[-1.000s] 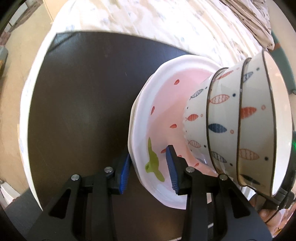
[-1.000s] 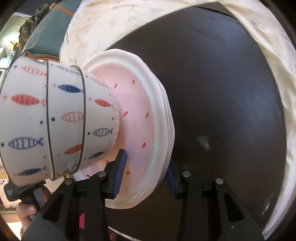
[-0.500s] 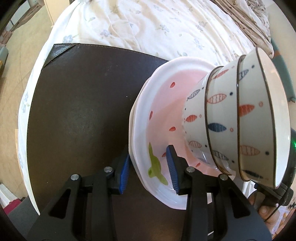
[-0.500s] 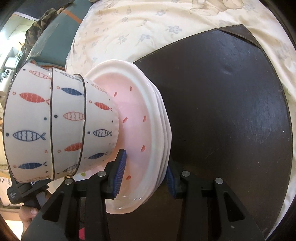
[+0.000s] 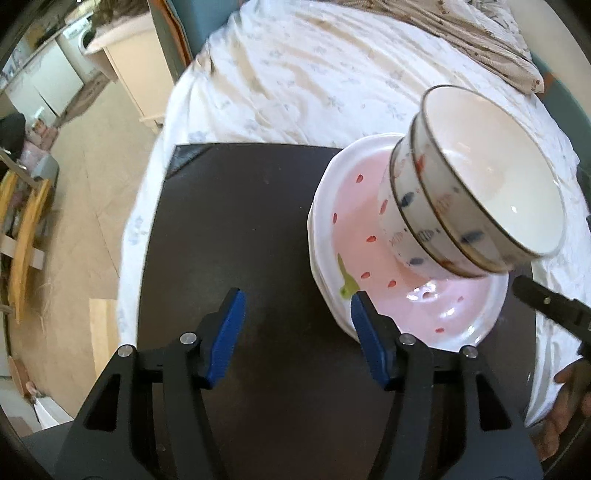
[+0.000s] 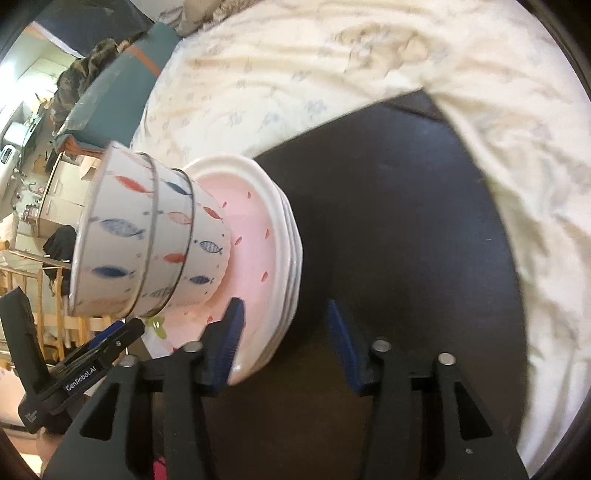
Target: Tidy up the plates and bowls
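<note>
A stack of pink-centred white plates (image 5: 439,317) sits on a dark mat (image 5: 240,229), with three nested fish-pattern bowls (image 5: 480,199) standing on it. The same plates (image 6: 269,258) and bowls (image 6: 147,236) show in the right wrist view. My left gripper (image 5: 297,334) is open and empty, its right finger beside the plates' left rim. My right gripper (image 6: 284,339) is open and empty, its left finger at the plates' near rim. Each gripper shows at the edge of the other's view, the right gripper (image 5: 546,302) and the left gripper (image 6: 99,347).
The mat (image 6: 406,221) lies on a bed with a white flowered sheet (image 5: 314,74). A folded patterned blanket (image 5: 480,33) lies at the back. Floor, a wooden rocker (image 5: 22,236) and cabinets (image 5: 122,74) are off the bed's left side.
Both grippers have opened and let go of the plate stack, then pulled back and up. The stack with the bowls now rests on the mat.
</note>
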{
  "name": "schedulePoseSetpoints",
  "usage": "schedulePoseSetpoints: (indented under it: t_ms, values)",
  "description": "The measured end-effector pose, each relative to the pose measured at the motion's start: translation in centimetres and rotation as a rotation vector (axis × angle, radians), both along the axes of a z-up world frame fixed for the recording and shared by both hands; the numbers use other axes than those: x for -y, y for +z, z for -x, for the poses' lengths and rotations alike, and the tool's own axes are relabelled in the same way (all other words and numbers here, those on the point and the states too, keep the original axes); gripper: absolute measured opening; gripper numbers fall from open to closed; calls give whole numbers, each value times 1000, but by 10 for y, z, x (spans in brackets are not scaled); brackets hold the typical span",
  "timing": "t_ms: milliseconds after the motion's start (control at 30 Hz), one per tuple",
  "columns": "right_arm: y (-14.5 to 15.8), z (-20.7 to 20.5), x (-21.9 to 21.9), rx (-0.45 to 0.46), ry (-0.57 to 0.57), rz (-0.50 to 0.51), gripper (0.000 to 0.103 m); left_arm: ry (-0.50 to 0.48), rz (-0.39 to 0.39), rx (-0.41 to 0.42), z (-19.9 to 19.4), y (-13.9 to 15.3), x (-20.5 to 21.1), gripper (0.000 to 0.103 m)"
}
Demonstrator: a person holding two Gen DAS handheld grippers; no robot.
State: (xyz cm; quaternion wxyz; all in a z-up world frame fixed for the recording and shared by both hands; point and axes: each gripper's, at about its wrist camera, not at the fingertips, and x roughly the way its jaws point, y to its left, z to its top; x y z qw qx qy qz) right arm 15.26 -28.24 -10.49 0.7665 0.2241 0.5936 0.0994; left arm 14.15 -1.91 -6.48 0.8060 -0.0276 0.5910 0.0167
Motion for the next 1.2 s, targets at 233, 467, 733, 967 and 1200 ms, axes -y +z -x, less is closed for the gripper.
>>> schedulePoseSetpoints:
  t_ms: [233,467,733,967,1200]
  values:
    - [42,34,-4,141,53,81,66,23,56,64,30,33,-10,56]
    - [71,56,-7,264,51,106,70,-20,11,193,43,51,-9,56]
    - [110,83,-32,437,65,191,90,-60,-41,375,83,85,-6,77]
    - [115,107,-52,500,89,262,103,-31,-52,400,95,82,-8,103]
    - [106,111,-63,547,90,340,103,-3,-54,372,94,65,-9,103]
